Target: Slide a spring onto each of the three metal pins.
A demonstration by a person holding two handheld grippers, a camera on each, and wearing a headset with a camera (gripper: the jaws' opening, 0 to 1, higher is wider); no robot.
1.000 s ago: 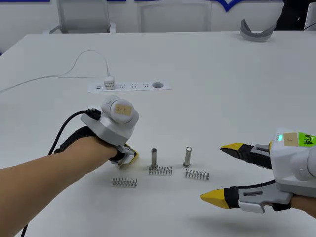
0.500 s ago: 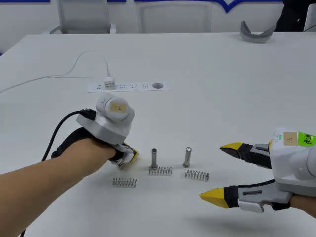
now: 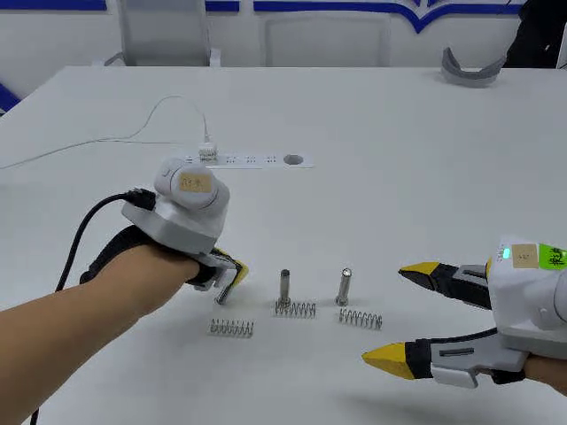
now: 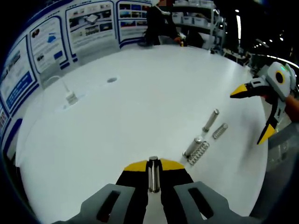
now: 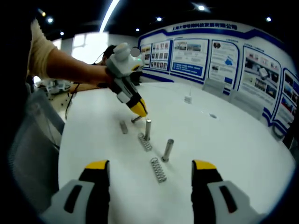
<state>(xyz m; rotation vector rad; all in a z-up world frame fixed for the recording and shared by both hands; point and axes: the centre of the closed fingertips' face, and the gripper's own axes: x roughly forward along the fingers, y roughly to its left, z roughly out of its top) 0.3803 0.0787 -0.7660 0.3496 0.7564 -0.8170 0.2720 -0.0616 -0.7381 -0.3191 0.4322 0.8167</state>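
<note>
My left gripper is shut on a short metal pin, which sticks out below its yellow tips; the pin runs up between the jaws in the left gripper view. Two more pins stand upright on the white table. Three springs lie flat: one in front of the left gripper, one at the middle pin's foot, one by the right pin. My right gripper hovers open to the right of them, with nothing between its jaws.
A white power strip with a plugged charger and cable lies at the table's middle. A grey curved object rests at the far right edge. Chairs stand behind the table.
The head camera has shifted. My left gripper has risen a little and drifted left, and the pin now shows under its tips. The right gripper has stayed open and nearly still.
</note>
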